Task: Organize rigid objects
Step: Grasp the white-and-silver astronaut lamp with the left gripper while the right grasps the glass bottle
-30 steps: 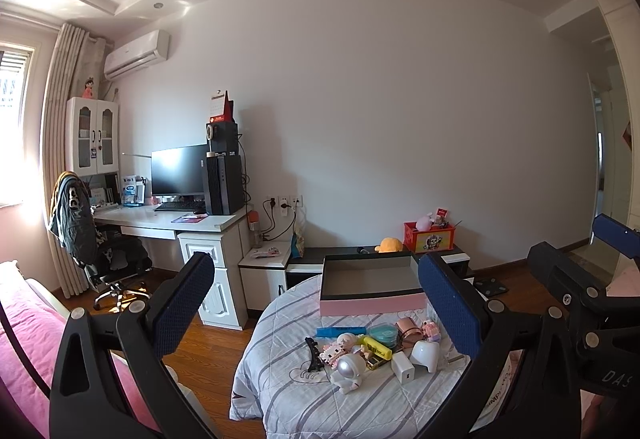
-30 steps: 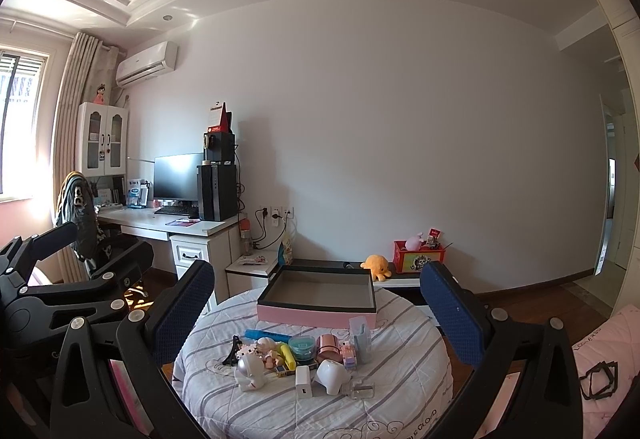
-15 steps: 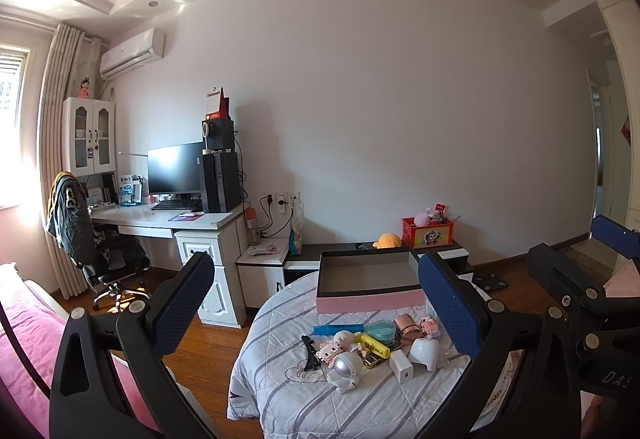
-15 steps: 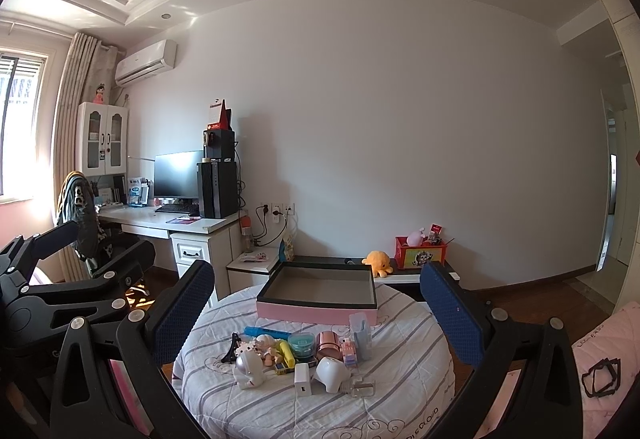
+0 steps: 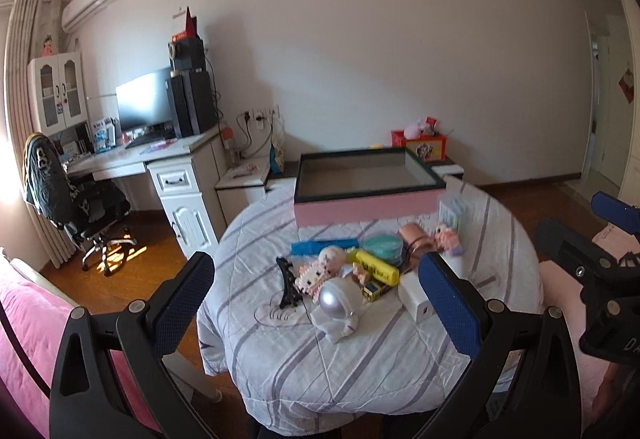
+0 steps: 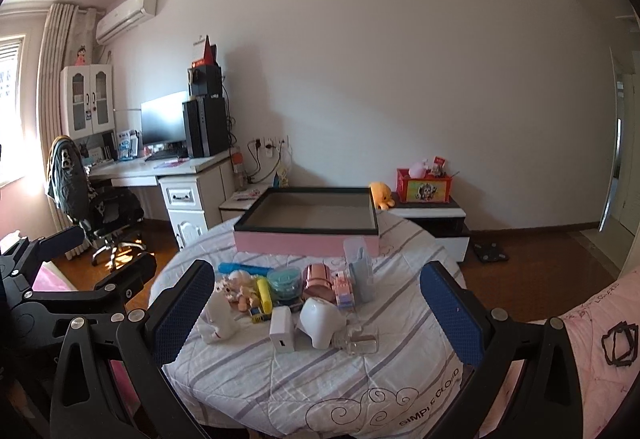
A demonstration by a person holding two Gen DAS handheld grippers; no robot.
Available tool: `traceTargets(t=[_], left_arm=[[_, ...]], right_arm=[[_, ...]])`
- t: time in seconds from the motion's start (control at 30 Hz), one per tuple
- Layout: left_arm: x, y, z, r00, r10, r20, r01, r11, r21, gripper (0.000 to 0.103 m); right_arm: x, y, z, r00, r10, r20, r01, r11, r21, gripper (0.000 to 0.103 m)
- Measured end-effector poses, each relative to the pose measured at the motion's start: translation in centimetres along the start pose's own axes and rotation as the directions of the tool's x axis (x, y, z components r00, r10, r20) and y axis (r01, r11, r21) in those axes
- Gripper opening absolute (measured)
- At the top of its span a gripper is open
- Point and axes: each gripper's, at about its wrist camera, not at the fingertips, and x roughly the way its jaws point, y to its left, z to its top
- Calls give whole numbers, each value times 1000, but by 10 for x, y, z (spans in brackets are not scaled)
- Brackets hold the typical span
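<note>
step: approach, nothing picked yet
left hand-held gripper (image 5: 316,299): released, empty, above the clutter
right hand-held gripper (image 6: 316,307): released, empty
objects: astronaut figure (image 5: 339,304), white charger (image 6: 281,328), yellow marker (image 5: 376,266) clustered on surface (image 6: 280,379)
pink box (image 6: 308,227): empty, behind clutter
next: likely lower onto one item, clench, carry to box

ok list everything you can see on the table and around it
round table: 1, striped white cloth
pink box: 1, dark rim, open, far side of table
astronaut figure: 1, white, near edge
yellow highlighter: 1, mid pile
teal tin: 1, mid pile
white charger: 1, near edge
blue bar: 1, before box
desk: 1, white, left wall
monitor: 1, black, on desk
red box: 1, low cabinet
left gripper: 1, blue pads, jaws open
right gripper: 1, blue pads, jaws open
</note>
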Motion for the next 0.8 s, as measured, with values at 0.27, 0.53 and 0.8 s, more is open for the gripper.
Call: traceTargets(t=[0.27,0.53,0.8], left_arm=[[95,-2,-48,976,7,-218,-12,1000,-22,103],[145,-3,-63,951,-16,-310,6,999,-33,92],[166,-13,-59,947,-75,-312,71,997,-23,53]], right_arm=[[85,-37,-56,976,-5,-219,16,999,45,103],[129,-53,-77,954,-9,-300,30,997,64,103],[150,-59,-81,951,-14,-308,31,998,49,103]])
